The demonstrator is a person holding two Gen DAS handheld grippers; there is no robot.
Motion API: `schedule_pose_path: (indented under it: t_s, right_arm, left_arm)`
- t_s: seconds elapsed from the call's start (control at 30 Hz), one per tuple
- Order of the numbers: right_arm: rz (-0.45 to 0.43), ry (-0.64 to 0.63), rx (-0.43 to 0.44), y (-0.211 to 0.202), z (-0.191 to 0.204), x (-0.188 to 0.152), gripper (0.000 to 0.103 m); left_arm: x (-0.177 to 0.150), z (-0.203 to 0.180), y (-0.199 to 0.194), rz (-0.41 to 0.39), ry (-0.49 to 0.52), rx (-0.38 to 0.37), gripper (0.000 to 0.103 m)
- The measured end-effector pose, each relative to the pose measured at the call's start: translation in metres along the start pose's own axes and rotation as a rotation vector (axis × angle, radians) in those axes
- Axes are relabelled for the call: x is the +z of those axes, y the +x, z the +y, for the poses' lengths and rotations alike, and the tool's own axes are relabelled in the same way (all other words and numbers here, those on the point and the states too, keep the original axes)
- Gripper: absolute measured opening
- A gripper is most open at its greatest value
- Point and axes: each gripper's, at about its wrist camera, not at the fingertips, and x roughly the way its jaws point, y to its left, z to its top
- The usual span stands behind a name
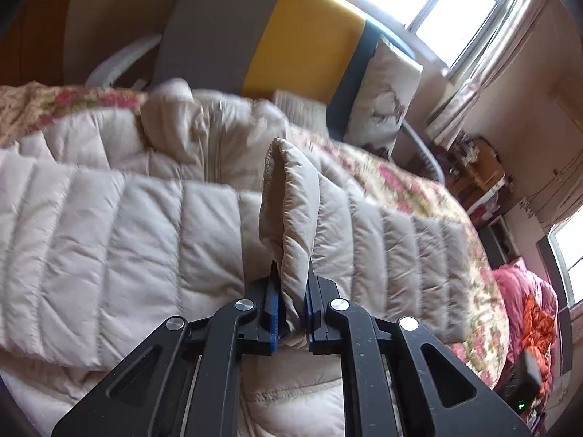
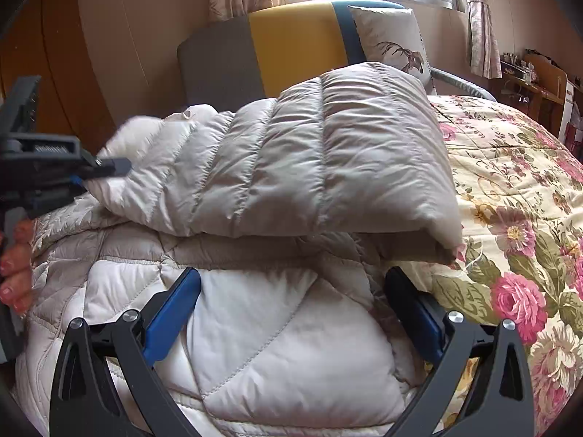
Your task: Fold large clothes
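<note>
A pale quilted down coat (image 2: 255,167) was spread on the floral bedspread (image 2: 510,189), with one quilted panel already doubled over the body toward twelve o'clock, so the fold was judged partly done. The left gripper (image 1: 293,313) was clamped tight on a pinched edge of the coat that stood upright between its pads. The right gripper (image 2: 291,313) was held wide apart over the lining at six o'clock, gripping nothing. Further folds and flattening were judged to remain.

Cream quilted puffer coat (image 2: 291,153) — bedspread (image 2: 510,182) pale yellow with pink roses — headboard (image 2: 295,43) grey, mustard, blue.
</note>
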Motion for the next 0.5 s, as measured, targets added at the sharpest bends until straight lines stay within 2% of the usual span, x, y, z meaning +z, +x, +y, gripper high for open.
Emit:
schedule_pose_path:
  t_s: [0.07,0.17,0.33,0.5]
  right_arm:
    - [-0.001,-0.004,-0.003,0.0,0.0,0.0,0.101]
    - [0.0,-0.008,-0.009,0.001,0.0,0.001,0.101]
    - [0.0,-0.015,-0.019,0.0,0.002,0.0,0.101]
    - [-0.015,-0.02,-0.028,-0.003,0.003,-0.001,0.101]
  left_arm:
    - [0.009,0.005,-0.018,-0.057,-0.017,-0.002,0.01]
    - [0.016,0.024,-0.038,-0.096,-0.048,0.018,0.01]
    - [0.003,0.067,-0.046,-0.1,-0.073,0.116,0.01]
    - [-0.025,0.107,-0.053,-0.09,-0.132,0.15,0.01]
